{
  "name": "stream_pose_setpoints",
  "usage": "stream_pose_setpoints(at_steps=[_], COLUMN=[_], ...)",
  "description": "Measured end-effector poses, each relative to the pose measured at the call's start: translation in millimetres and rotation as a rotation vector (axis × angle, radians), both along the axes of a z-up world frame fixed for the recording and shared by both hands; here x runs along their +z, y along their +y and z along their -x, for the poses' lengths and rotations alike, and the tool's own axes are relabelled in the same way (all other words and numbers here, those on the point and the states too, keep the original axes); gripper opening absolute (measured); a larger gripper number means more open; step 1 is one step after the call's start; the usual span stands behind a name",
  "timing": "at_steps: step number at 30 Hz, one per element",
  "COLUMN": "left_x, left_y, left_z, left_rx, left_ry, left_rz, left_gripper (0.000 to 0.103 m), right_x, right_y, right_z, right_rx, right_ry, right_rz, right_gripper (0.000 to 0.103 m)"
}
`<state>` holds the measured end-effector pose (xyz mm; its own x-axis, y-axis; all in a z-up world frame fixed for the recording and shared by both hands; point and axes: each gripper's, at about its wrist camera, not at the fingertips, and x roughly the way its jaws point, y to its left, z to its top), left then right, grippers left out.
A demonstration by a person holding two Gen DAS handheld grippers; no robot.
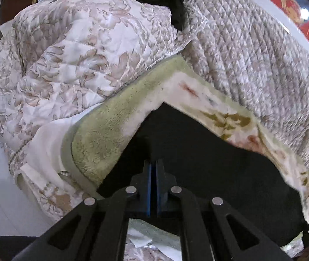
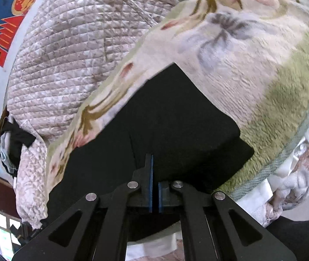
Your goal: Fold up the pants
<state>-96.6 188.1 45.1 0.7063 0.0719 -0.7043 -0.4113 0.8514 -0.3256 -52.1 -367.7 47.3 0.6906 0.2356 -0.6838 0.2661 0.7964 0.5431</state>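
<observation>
Left gripper (image 1: 154, 169) and right gripper (image 2: 154, 169), jaws closed, tilted downward

Showing, near the bottom edge of the left wrist view, the matte black two-finger left gripper (image 1: 154, 167): angular plastic linkage arms fanning out left and right, each carrying a long slot-shaped cutout. Bearing four round silver pivot pins (image 1: 131, 189) in a shallow arc across the arms. Ending in narrow black fingers lined with flat blue pads (image 1: 148, 187) on their inner faces.

Repeating the same build in the right wrist view: the matte black two-finger right gripper (image 2: 152, 158), four matching silver pins (image 2: 132, 184), slotted arms spreading toward the near corners, and blue pad strips (image 2: 150, 184) running along the inner finger faces.
</observation>
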Motion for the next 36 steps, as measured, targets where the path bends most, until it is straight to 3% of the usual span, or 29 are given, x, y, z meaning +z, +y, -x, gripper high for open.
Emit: stream_pose_setpoints(at_steps=[3, 5, 7, 9, 12, 19, 23, 29, 33, 36], left_x=[20.8, 24.0, 13.3, -2.4, -15.4, -10.7, -3.7, 23.5, 23.6, 7.9], left_y=[-3.5, -7.4, -7.5, -5.8, -2.8, -6.4, 0.5, -1.3, -25.5, -48.8], left_z=[12.2, 18.5, 21.5, 21.4, 20.7, 15.7, 19.8, 20.3, 8.4, -1.2], left_rx=[0.001, 0.006, 0.000, 0.000, 0.008, -0.009, 0.036, 0.059, -0.052, -0.150], left_ry=[-0.067, -0.068, -0.031, 0.022, 0.068, 0.068, 0.078, 0.012, -0.009, 0.041], left_rz=[-0.024, -0.046, -0.048, -0.028, -0.018, -0.056, -0.059, -0.121, -0.108, -0.105], left_gripper=[0.004, 0.004, 0.004, 0.004, 0.004, 0.005, 0.007, 0.008, 0.030, 0.031], right_x=[22.9, 31.3, 19.3, -4.3, -17.3, -8.4, 1.5, 36.5, 32.2, -0.8], right_y=[5.4, 9.4, 5.6, -3.0, -3.8, -1.3, -2.7, 0.0, 23.0, 37.1], right_z=[7.1, 9.3, 7.2, 3.0, 4.5, 11.8, 26.3, 41.0, 22.8, 4.8], right_rx=[0.023, 0.031, 0.007, -0.023, -0.035, -0.046, -0.075, -0.159, -0.027, 0.091], right_ry=[-0.061, -0.055, 0.001, 0.088, 0.117, 0.096, 0.093, -0.010, -0.022, 0.119], right_rz=[-0.002, 0.040, 0.075, 0.041, 0.044, 0.077, 0.094, 0.260, 0.324, 0.347], right_gripper=[0.002, 0.002, 0.002, 0.002, 0.002, 0.003, 0.017, 0.018, 0.022, 0.026])
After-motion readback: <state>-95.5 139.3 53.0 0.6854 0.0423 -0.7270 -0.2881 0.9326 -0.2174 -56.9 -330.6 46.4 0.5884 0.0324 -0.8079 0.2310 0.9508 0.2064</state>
